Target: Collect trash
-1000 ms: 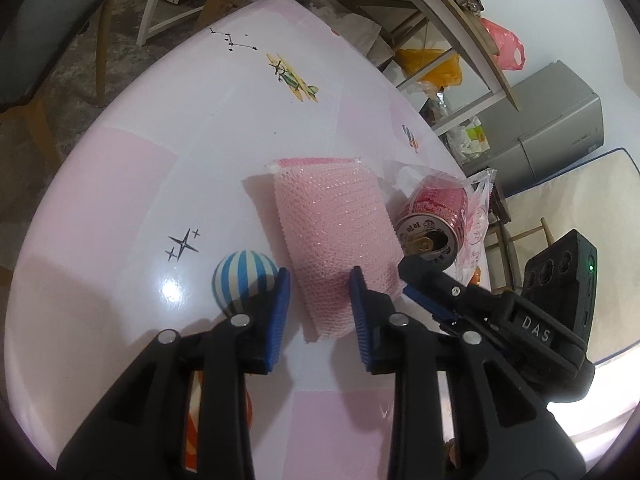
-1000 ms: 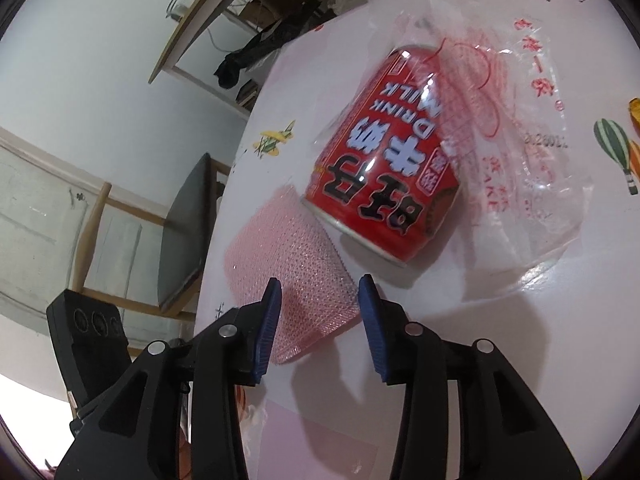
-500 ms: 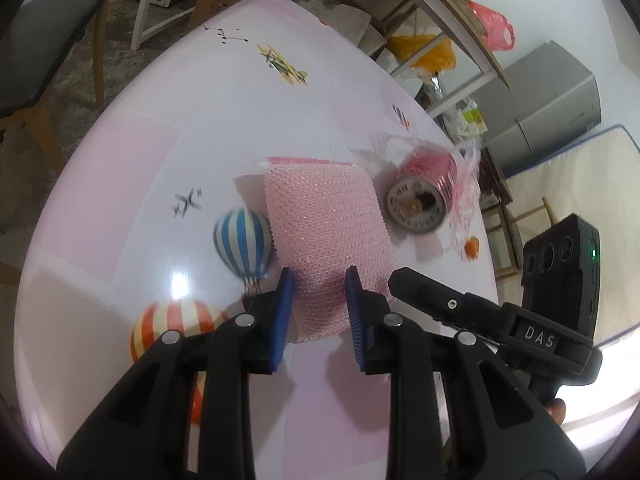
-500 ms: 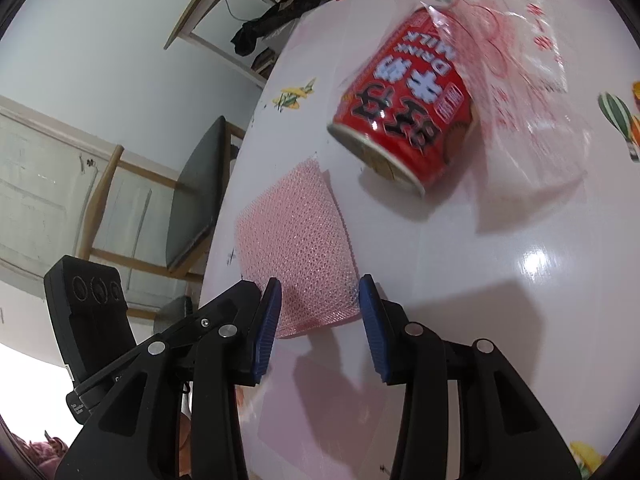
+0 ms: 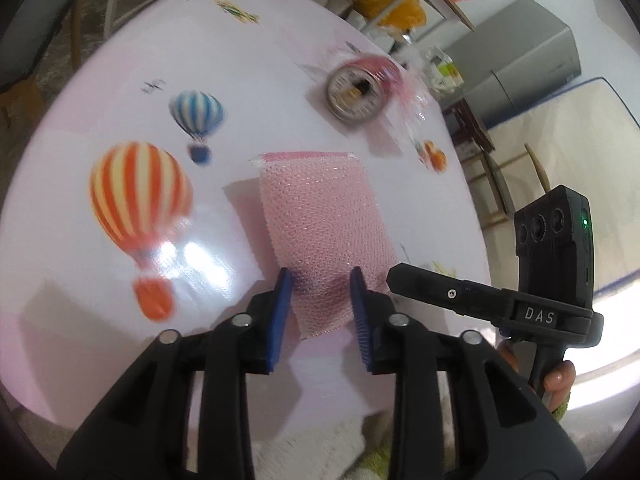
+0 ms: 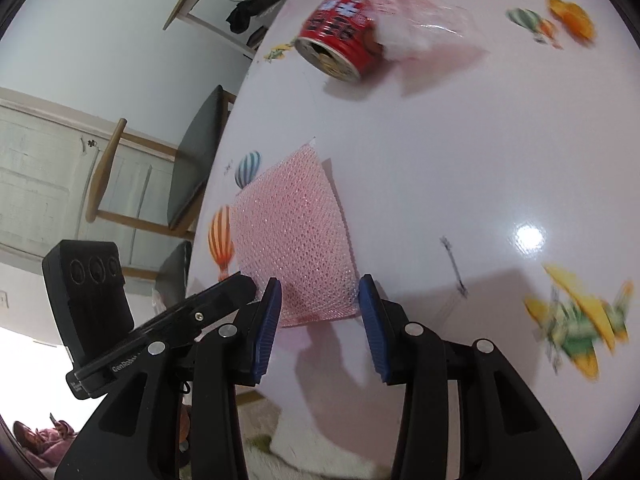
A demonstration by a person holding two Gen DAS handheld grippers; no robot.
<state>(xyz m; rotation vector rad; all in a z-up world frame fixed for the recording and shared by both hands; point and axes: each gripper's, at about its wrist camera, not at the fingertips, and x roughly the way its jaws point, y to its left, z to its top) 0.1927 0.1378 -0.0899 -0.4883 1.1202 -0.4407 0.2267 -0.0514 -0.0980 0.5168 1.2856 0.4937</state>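
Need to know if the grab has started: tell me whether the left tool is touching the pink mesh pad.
Cannot tell. In the left wrist view the left tool straddles the near end of the pink mesh pad, jaws open, but no contact or gap shows plainly.

Blurred in both views: the red can (image 5: 357, 90) on its side, with writing too smeared to read. Same for the clear plastic bag (image 6: 416, 4) by the can, its shape lost in the smear and its top cut off by the picture's edge in the right view. Near end of the pink mesh sheet (image 5: 324, 236) tucked between the blue fingers (image 5: 280, 312), too hard to tell if pinched or only close. Smeared too: the airplane drawing (image 6: 576, 320) on the table (image 6: 460, 152). Only fingertips of a hand (image 5: 558, 380) showing.
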